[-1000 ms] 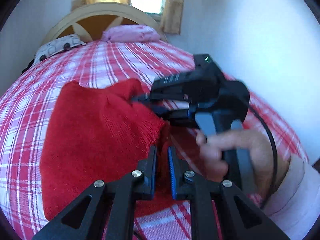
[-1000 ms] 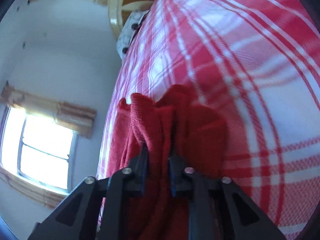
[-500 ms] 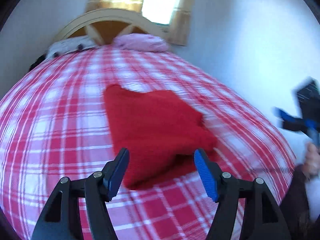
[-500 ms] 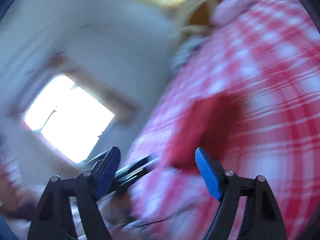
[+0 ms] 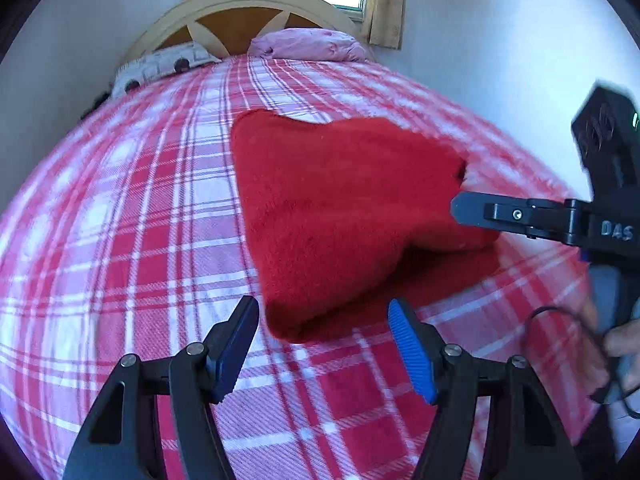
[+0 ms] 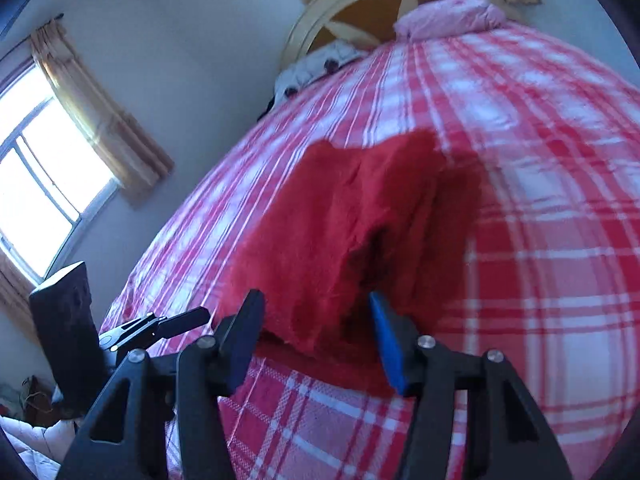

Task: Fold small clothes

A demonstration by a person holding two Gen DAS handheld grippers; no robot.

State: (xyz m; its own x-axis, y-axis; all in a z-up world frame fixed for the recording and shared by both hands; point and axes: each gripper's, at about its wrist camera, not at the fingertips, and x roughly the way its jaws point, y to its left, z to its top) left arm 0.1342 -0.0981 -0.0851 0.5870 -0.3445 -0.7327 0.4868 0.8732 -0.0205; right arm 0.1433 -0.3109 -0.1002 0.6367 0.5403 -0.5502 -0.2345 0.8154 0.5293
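Observation:
A small red knitted garment point(image 5: 344, 208) lies folded on the red-and-white checked bedspread point(image 5: 132, 216). It also shows in the right wrist view point(image 6: 340, 232). My left gripper point(image 5: 324, 332) is open and empty, just above the garment's near edge. My right gripper point(image 6: 316, 328) is open and empty, its jaws on either side of the garment's near right corner. In the left wrist view the right gripper point(image 5: 520, 216) reaches in from the right, its finger over the garment's right edge. The left gripper point(image 6: 168, 326) shows at the left of the right wrist view.
A pink pillow point(image 5: 308, 44) and a white patterned pillow point(image 5: 160, 66) lie against the wooden headboard point(image 5: 240, 20). A white wall point(image 5: 500, 40) runs along the bed's right side. A curtained window point(image 6: 44, 184) is on the left.
Both grippers were shut on the red garment one second ago. Both have opened, let go and pulled back, and the garment now lies folded on the bed.

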